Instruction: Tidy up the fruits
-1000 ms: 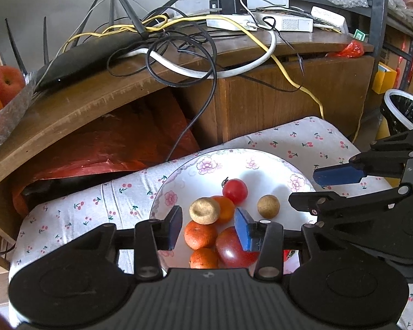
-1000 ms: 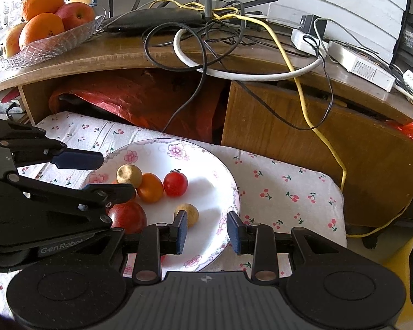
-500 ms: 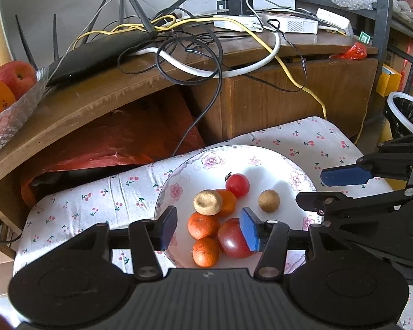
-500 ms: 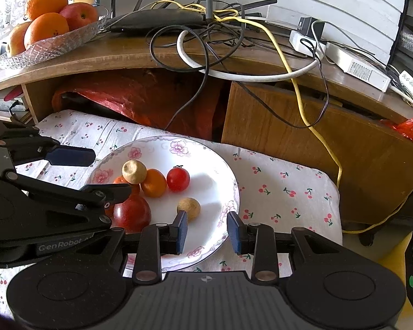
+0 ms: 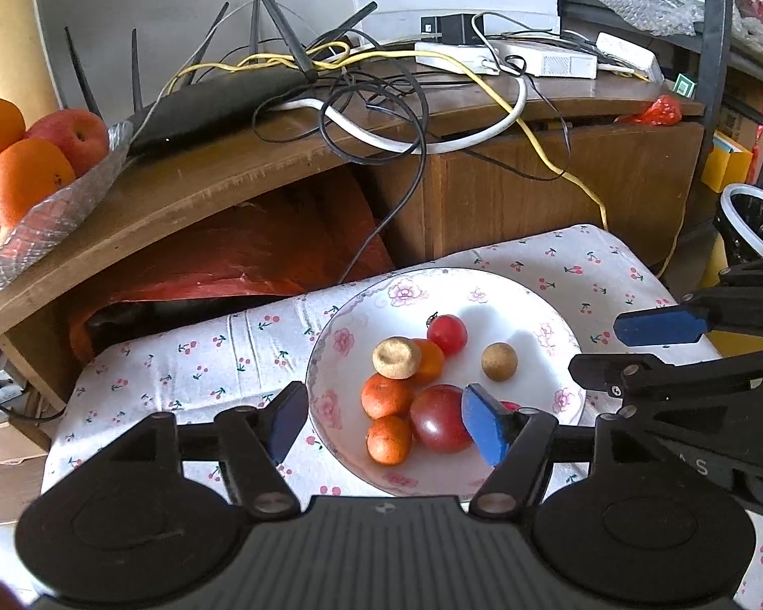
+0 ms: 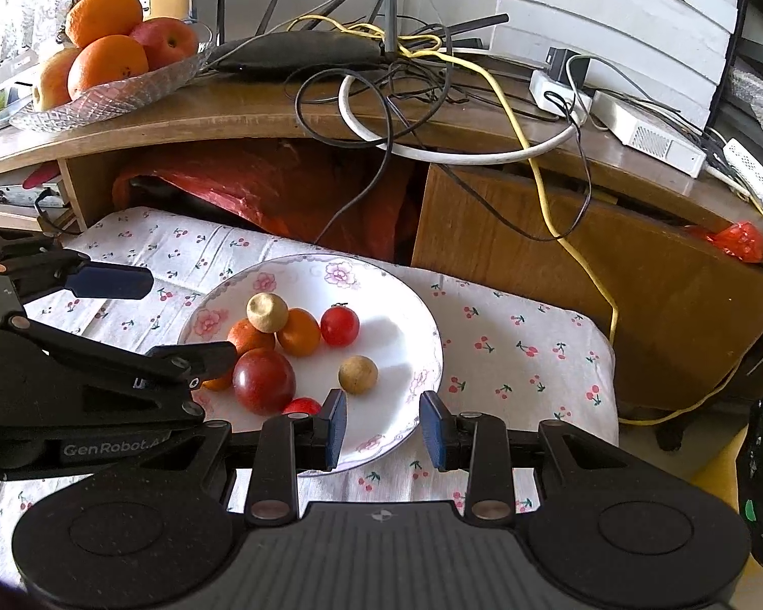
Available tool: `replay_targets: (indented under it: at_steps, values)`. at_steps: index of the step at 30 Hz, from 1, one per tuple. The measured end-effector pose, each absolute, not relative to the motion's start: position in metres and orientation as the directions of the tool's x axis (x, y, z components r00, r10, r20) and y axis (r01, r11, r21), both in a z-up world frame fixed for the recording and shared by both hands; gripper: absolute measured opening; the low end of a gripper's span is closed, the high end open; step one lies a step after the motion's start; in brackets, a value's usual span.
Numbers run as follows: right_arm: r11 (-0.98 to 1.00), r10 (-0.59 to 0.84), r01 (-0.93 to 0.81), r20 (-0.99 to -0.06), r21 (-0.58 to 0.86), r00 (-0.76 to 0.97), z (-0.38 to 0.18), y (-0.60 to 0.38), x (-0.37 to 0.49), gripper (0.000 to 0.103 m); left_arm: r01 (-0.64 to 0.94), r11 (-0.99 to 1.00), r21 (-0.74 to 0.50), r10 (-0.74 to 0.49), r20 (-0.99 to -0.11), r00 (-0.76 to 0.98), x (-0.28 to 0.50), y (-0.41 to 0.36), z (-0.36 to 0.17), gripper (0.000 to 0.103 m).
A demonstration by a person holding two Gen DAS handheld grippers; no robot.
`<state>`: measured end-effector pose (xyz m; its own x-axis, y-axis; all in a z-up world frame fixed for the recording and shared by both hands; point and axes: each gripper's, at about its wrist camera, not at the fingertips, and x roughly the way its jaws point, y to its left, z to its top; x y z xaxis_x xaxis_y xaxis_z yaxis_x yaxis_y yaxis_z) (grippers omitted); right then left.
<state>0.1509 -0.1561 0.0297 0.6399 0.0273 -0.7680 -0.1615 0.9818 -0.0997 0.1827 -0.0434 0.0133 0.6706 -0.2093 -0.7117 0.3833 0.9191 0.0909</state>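
Note:
A white flowered plate (image 5: 529,300) (image 6: 412,305) lies on a cherry-print cloth and holds several small fruits. Among them are a big dark red tomato (image 5: 440,424) (image 6: 263,380), a cherry tomato (image 5: 447,334) (image 6: 340,325), small oranges (image 5: 385,395), and two tan longans (image 5: 499,362) (image 6: 358,374). My left gripper (image 5: 384,429) hangs open above the plate's near side, nothing between its blue pads. My right gripper (image 6: 383,429) is open over the plate's right front rim, also holding nothing. Each gripper shows in the other's view.
A glass dish of big oranges and apples (image 6: 112,58) (image 5: 23,173) stands on the wooden desk (image 6: 259,117) behind. A router and tangled cables (image 5: 361,96) cover the desk top. A red bag (image 5: 239,259) lies under it. A lined bin (image 5: 753,218) stands at the right.
Both grippers have drawn back and up from the plate, so more of the desk and the fruit dish shows. The left jaws have widened. The fruits have not moved.

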Motion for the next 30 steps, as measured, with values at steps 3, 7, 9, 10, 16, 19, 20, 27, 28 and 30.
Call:
replay_targets:
  at_steps: [3,7,9,10,16,19,20,27,28,30]
  values:
    - [0.982,0.024,-0.158,-0.769,-0.101,0.639,0.029,-0.157,0.149,0.029,0.380,0.919,0.103,-0.202,-0.705,0.680,0.179,-0.043,0.014,0.080]
    - [0.983,0.018,-0.152,-0.768,-0.104,0.640,0.029,-0.158,0.147,0.029,0.375,0.920,0.113,-0.196,-0.697,0.690,0.177,-0.044,0.016,0.081]
    - [0.984,0.018,-0.148,-0.767,-0.101,0.641,0.030,-0.159,0.147,0.029,0.370,0.922,0.117,-0.192,-0.692,0.696,0.176,-0.044,0.016,0.083]
    - [0.984,0.017,-0.146,-0.766,-0.101,0.642,0.030,-0.159,0.146,0.029,0.368,0.922,0.123,-0.187,-0.689,0.700,0.176,-0.044,0.017,0.084]
    - [0.984,0.017,-0.147,-0.768,-0.100,0.640,0.030,-0.157,0.142,0.029,0.352,0.923,0.156,-0.163,-0.670,0.724,0.170,-0.043,0.019,0.090]
    - [0.984,0.020,-0.147,-0.767,-0.097,0.641,0.032,-0.156,0.140,0.029,0.346,0.927,0.145,-0.165,-0.670,0.723,0.168,-0.040,0.020,0.091]
    - [0.984,0.021,-0.147,-0.766,-0.096,0.642,0.032,-0.156,0.139,0.029,0.344,0.928,0.145,-0.164,-0.669,0.725,0.167,-0.040,0.020,0.091]
    - [0.985,0.021,-0.145,-0.764,-0.096,0.645,0.034,-0.155,0.135,0.029,0.332,0.932,0.145,-0.158,-0.662,0.733,0.162,-0.039,0.022,0.092]
    - [0.985,0.020,-0.144,-0.764,-0.095,0.645,0.034,-0.155,0.134,0.029,0.329,0.933,0.146,-0.155,-0.661,0.734,0.162,-0.039,0.022,0.092]
    - [0.985,0.020,-0.142,-0.762,-0.095,0.647,0.035,-0.155,0.132,0.029,0.326,0.933,0.149,-0.152,-0.660,0.736,0.160,-0.038,0.022,0.092]
